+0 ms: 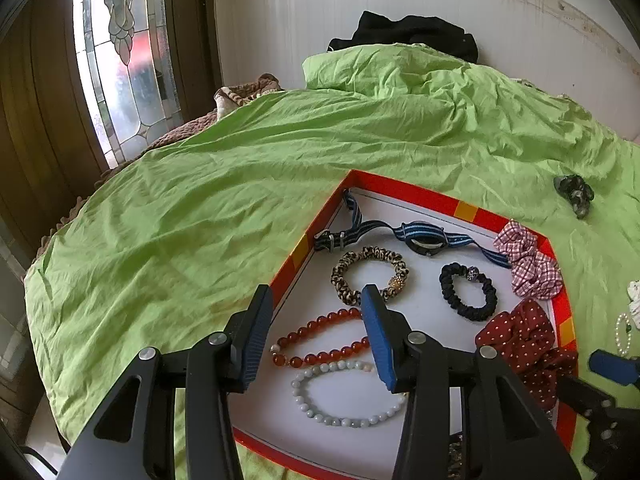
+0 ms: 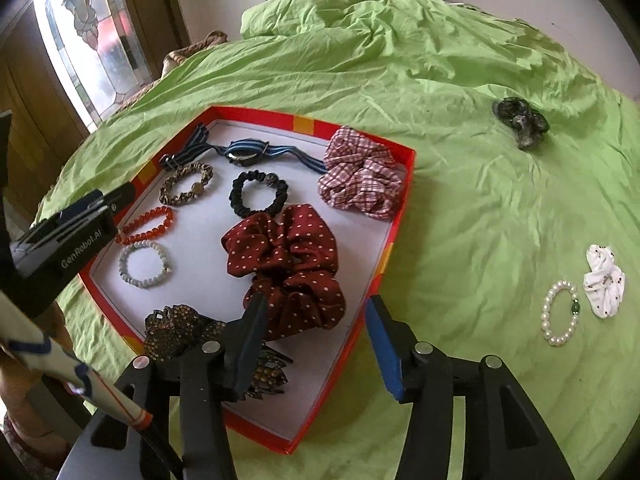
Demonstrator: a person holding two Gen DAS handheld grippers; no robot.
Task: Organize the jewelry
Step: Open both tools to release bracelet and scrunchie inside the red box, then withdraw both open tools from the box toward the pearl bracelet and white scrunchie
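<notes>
A red-rimmed box (image 1: 420, 192) (image 2: 260, 114) with a white floor lies on the green sheet. It holds a striped watch (image 1: 424, 236), a leopard band (image 1: 370, 274), a black band (image 1: 468, 292), a red bead bracelet (image 1: 320, 338), a pale bead bracelet (image 1: 344, 396), a checked scrunchie (image 2: 360, 184) and a dark red dotted scrunchie (image 2: 288, 264). My left gripper (image 1: 316, 300) hangs open over the red beads, holding nothing. My right gripper (image 2: 316, 308) stands open over the box's near right rim, empty, its left finger above the dotted scrunchie.
Outside the box on the sheet (image 2: 460, 200) lie a pearl bracelet (image 2: 560, 312), a white scrunchie (image 2: 604, 280) and a dark green scrunchie (image 2: 520, 120). A brown dotted hair piece (image 2: 176, 332) sits in the box's near corner. Black cloth (image 1: 412, 32) lies by the far wall.
</notes>
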